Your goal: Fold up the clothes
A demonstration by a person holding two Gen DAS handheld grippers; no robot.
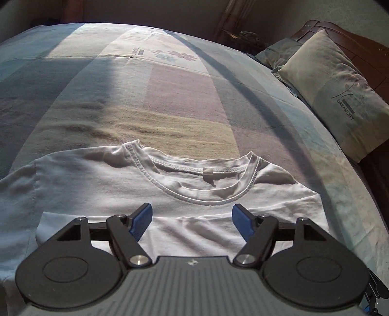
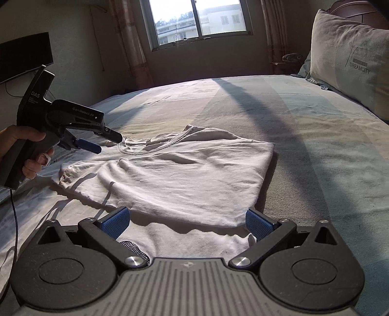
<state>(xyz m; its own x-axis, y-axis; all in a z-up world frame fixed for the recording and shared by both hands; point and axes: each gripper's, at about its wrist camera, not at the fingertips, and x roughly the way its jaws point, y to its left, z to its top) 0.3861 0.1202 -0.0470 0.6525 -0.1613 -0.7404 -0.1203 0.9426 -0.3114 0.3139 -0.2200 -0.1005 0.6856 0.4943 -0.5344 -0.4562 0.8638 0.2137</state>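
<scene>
While the white T-shirt lies partly folded on the bed, your left tool and right tool both gape wide, holding nothing.

You have one white T-shirt at the lower centre of the frame, two grippers, the left gripper and the right gripper, two pillows at the upper right, one window at the top, and one dark screen at the upper left.
</scene>
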